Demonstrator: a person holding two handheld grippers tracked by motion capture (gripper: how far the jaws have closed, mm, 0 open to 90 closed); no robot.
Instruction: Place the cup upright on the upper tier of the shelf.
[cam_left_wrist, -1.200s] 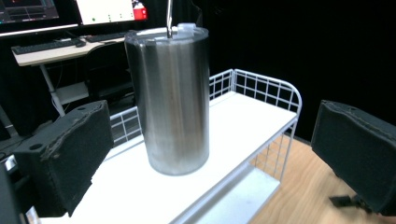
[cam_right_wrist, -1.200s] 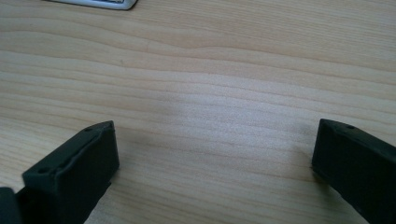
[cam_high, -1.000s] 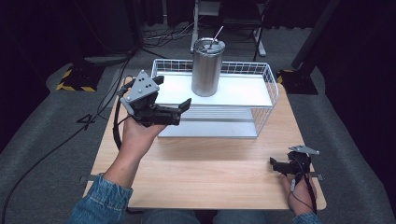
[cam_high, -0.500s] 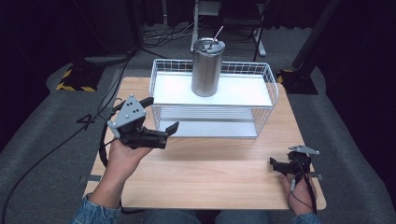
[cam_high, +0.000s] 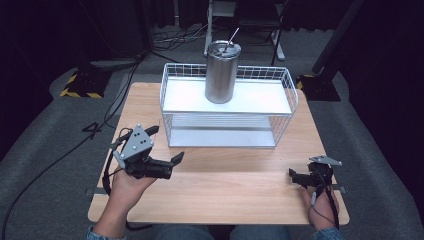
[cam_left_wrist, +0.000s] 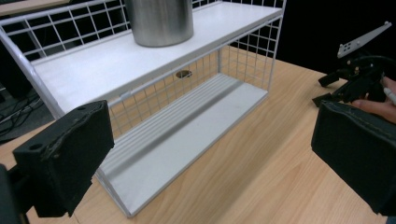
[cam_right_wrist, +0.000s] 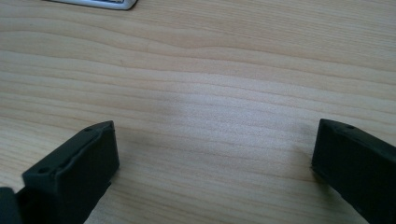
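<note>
A: Looking at the left tool (cam_high: 172, 162) first — its jaws stand wide apart and hold nothing. It hangs over the bench (cam_high: 220, 195), just in front of the left end of the white wire shelf (cam_high: 227, 97), pointing to the person's right.

B: And the right tool (cam_high: 296, 176)?

A: Also spread wide, also empty, low over the bare wood near the front right corner and well apart from everything else.

B: Where is the cup?

A: The steel tumbler (cam_high: 221, 72) stands upright on the shelf's top board, left of centre and toward the back, with a straw (cam_high: 233, 36) poking out of its lid. In the left gripper view its base (cam_left_wrist: 159, 21) sits near the board's far edge.

B: What could go wrong, then?

A: My guess is that a reach from here has to rise over the shelf's wire rim. If a jaw clips that rim, the light shelf could shift. The tumbler is tall and smooth — a push high on its wall, or a squeeze off its middle, might tip it or let it slide. The straw may catch a jaw too.
</note>
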